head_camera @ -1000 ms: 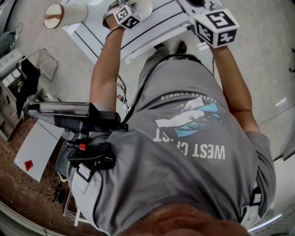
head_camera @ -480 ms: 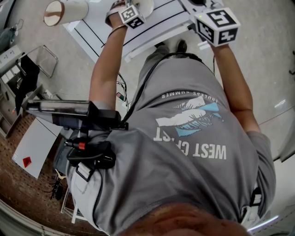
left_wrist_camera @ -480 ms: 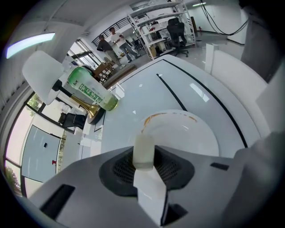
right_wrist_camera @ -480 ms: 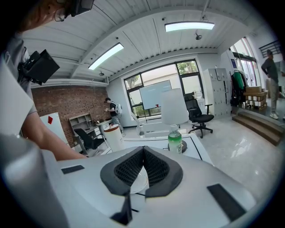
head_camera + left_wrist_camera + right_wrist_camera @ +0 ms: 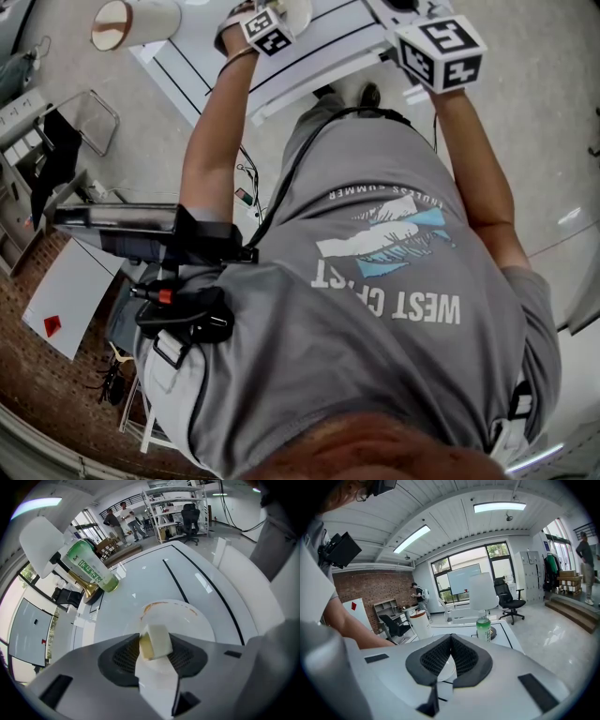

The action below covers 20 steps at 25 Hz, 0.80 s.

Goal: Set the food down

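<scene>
While the left claw (image 5: 155, 654) has just been opening, jaws apart, food piece (image 5: 157, 638) between them, over plate (image 5: 199, 620).

Grey short-sleeved T-shirt (image 5: 375, 375), white-and-blue chest print; thin black cable (image 5: 284, 183) up it; black strapped gear (image 5: 187, 319) at 9 o'clock.

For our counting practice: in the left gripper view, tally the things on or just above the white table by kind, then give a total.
plate: 1
piece of food: 1
green bottle: 1
lamp: 1
Total: 4
</scene>
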### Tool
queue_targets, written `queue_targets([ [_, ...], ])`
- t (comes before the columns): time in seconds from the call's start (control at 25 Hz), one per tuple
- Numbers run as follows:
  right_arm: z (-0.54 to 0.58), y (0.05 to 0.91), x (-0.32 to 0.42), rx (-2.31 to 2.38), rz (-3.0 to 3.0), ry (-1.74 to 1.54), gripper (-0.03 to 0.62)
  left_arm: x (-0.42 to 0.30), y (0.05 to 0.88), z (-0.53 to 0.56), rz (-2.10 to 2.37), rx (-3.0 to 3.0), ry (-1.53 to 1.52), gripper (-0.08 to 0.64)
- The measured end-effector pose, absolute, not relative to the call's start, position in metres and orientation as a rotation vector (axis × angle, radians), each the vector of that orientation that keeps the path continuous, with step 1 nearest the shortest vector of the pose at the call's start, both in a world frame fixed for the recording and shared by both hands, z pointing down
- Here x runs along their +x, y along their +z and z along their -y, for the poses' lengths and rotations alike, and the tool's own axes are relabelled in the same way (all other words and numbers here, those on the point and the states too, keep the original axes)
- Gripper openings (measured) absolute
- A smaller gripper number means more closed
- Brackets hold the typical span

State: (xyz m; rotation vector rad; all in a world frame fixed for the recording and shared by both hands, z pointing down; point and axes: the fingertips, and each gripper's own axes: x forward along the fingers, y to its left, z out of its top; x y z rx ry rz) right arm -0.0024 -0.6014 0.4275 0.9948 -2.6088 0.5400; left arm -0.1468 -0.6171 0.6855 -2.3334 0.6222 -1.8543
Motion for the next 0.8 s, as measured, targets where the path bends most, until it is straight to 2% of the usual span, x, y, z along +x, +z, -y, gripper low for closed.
queue_targets([
  [0.36, 0.594, 0.424, 0.007, 0.988, 2.617, 0.542, 0.008, -0.14, 0.681, 0.605, -0.624, -2.401, -1.884, 0.208],
  [0.8, 0.581, 0.419, 0.018, 0.975, 2.643, 0.54, 0.008, -0.144, 0.672, 0.596, -0.713, -2.417, -1.899, 0.219],
])
